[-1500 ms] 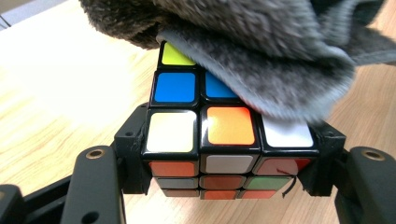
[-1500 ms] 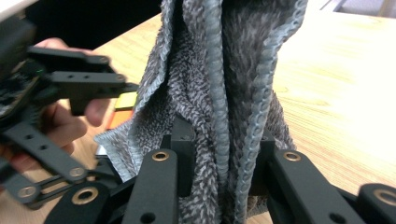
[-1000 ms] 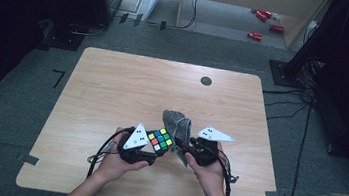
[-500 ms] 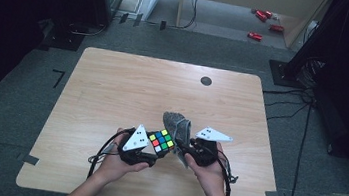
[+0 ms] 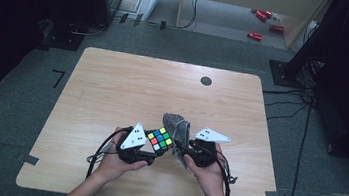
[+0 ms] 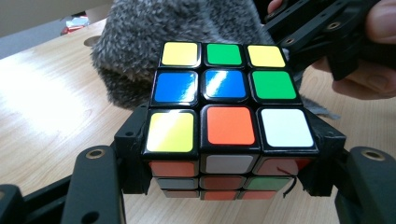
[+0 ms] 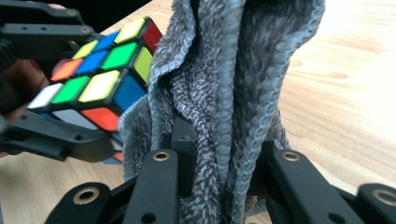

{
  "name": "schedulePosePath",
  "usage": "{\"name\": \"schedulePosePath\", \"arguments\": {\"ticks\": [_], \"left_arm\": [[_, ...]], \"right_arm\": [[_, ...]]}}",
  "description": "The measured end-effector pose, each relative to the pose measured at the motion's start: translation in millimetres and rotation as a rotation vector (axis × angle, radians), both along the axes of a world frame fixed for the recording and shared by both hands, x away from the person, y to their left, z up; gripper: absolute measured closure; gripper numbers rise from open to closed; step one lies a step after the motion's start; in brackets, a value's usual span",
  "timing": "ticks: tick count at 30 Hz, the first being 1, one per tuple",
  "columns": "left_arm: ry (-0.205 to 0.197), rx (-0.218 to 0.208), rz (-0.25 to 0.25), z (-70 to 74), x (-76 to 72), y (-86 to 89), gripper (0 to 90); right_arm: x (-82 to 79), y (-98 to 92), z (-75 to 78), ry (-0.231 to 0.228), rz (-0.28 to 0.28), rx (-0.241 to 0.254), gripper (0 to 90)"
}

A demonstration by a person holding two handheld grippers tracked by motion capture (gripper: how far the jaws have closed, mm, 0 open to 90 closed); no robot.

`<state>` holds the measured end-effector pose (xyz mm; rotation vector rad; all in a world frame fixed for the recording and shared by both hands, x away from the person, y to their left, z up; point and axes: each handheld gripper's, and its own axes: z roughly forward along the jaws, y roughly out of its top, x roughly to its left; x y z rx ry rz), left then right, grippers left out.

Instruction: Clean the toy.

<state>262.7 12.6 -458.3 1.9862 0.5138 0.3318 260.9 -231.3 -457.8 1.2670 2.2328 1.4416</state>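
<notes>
- Between the left claw jaws, the puzzle cube sits clamped and lifted off the surface.
- The right claw pinches a bunched grey cloth, touching the cube's far side.
- Judged: both grips are made; most faces look left to wipe.

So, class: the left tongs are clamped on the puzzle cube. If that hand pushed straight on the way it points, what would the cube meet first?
Most likely the grey cloth, bunched right behind the cube held by the left tongs; how close they are is unclear.
</notes>
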Motion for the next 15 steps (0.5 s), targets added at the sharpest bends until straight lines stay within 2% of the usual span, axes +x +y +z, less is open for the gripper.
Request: {"name": "schedulePosePath", "arguments": {"ticks": [1,5,7,9,12,15], "left_arm": [[0.006,0.006,-0.002,-1.7,-0.4,-1.4,35.3],[0.003,0.022,-0.023,-6.0,-5.0,-9.1,35.3],[-0.002,0.027,-0.02,-5.6,-5.8,-10.4,35.2],[-0.003,0.013,-0.014,-3.8,-5.3,-9.2,35.2],[0.005,-0.003,0.006,-1.8,-1.6,-4.0,35.2],[0.01,-0.005,0.017,-3.1,1.3,-0.2,35.2]], "right_arm": [[-0.7,0.1,2.2,-0.009,0.002,-0.005,72.5],[-2.4,-1.8,13.6,-0.039,-0.001,0.033,72.5],[-1.9,-2.5,13.4,-0.046,-0.005,0.034,72.5],[0.2,-4.2,8.9,-0.03,-0.004,0.047,72.6],[1.9,-3.2,0.9,-0.006,0.0,0.026,72.7],[0.5,-1.8,0.7,0.001,0.01,0.01,72.7]]}}
